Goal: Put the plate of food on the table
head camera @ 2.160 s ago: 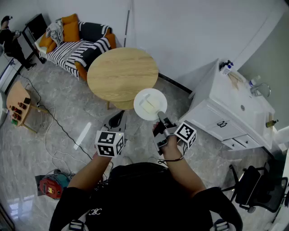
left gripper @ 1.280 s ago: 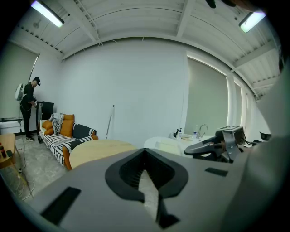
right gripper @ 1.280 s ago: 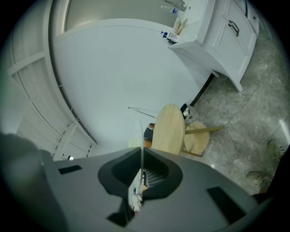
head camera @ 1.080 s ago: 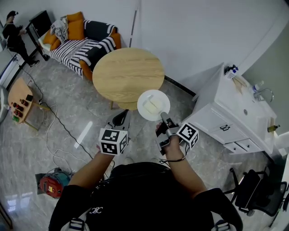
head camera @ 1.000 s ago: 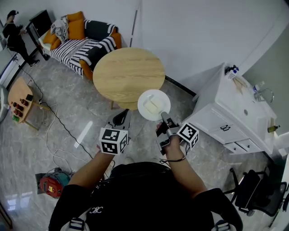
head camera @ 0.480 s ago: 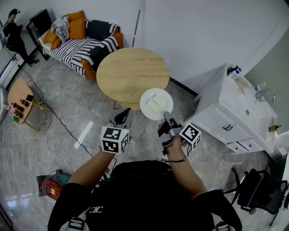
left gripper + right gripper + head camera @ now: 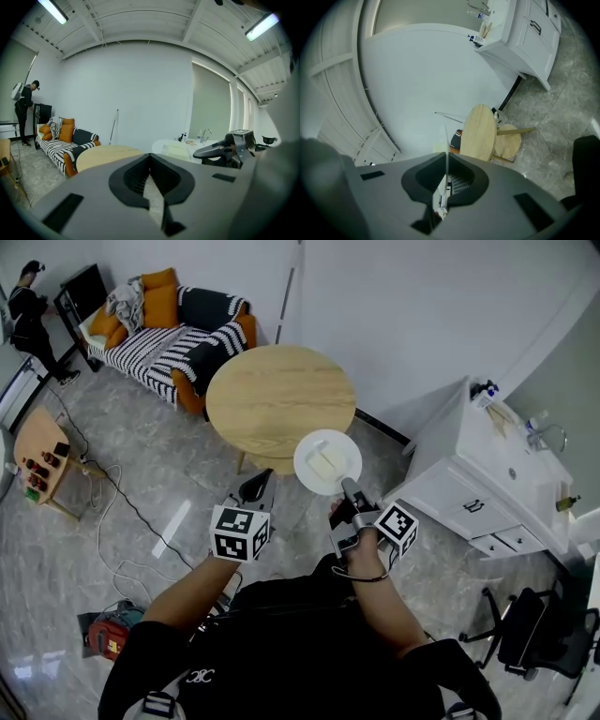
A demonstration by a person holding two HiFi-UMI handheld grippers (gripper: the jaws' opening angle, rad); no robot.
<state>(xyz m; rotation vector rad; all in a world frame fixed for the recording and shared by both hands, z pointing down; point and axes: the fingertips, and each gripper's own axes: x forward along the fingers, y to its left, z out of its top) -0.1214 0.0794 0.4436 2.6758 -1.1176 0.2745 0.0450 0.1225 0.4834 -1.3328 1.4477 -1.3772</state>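
Right gripper (image 7: 346, 484) clamped on plate (image 7: 327, 462) rim; left gripper (image 7: 255, 487) closed, empty. Plate airborne beside table (image 7: 272, 390) near edge; set-down pending.

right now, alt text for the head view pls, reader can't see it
Seen from above, a person's right gripper holds a white plate of pale food by its rim, at the near edge of a round wooden table. The left gripper hangs shut and empty.
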